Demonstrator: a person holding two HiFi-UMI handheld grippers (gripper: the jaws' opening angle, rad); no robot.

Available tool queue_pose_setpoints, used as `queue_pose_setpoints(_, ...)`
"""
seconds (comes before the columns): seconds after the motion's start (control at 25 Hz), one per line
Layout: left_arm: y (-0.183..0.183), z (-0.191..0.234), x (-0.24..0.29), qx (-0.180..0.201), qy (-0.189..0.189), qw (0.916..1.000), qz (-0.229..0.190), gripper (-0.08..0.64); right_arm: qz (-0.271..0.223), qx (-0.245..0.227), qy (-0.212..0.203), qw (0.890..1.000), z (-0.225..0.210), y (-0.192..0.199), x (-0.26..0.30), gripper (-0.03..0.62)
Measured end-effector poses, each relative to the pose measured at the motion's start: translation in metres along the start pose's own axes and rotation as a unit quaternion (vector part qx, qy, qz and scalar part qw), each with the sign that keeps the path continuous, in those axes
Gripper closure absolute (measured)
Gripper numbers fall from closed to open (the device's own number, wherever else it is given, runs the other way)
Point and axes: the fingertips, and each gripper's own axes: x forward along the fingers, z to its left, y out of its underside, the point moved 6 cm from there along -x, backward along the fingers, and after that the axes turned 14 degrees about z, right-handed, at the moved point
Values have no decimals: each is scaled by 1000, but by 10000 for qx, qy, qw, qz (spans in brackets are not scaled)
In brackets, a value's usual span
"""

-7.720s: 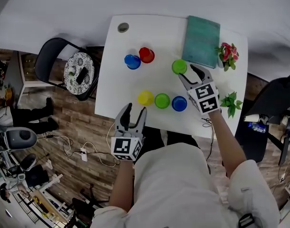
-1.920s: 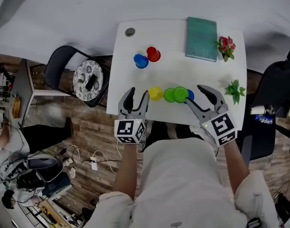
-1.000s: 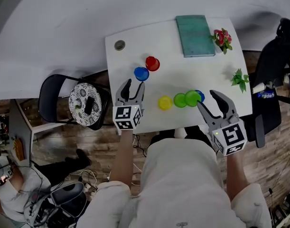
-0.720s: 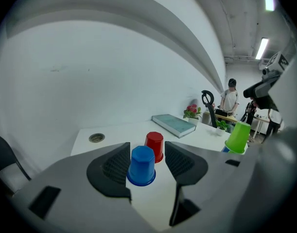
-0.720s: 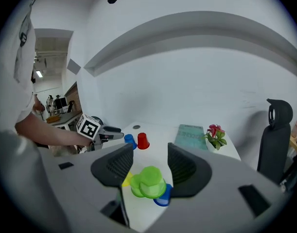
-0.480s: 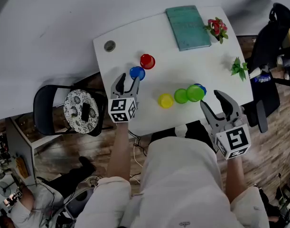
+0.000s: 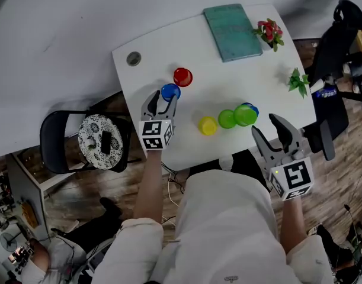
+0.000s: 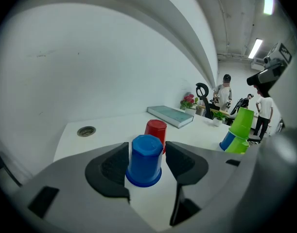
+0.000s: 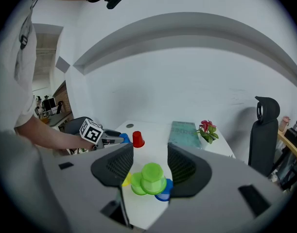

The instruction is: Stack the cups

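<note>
Upside-down cups stand on the white table (image 7: 252, 58). My left gripper (image 7: 162, 101) is open, its jaws on either side of a blue cup (image 7: 170, 91) (image 8: 145, 159), with small gaps showing. Just beyond that cup stands a red cup (image 7: 182, 76) (image 8: 155, 129). Along the near edge are a yellow cup (image 7: 208, 125), a green cup (image 7: 226, 119) and a green cup stacked on a blue one (image 7: 246, 115) (image 9: 153, 177). My right gripper (image 7: 266, 128) is open and empty, just off the near table edge, apart from that stack.
A teal book (image 7: 231, 23) lies at the far side, with a pink flower pot (image 7: 269, 31) beside it and a small green plant (image 7: 298, 83) at the right edge. A round grommet (image 7: 133, 58) sits at the far left. Chairs stand left (image 7: 92, 141) and right (image 7: 340, 28).
My left gripper has moved forward over the table and now straddles the blue cup. The right gripper has drawn back a little from the green-on-blue stack. The head camera has shifted.
</note>
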Motion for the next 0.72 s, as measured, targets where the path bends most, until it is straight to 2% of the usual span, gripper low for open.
queue_pose_setpoints(0.72,2,-2,-5,-123,-182,9998,-34,341,7,-35,-27,10000,-3,5,-5,373)
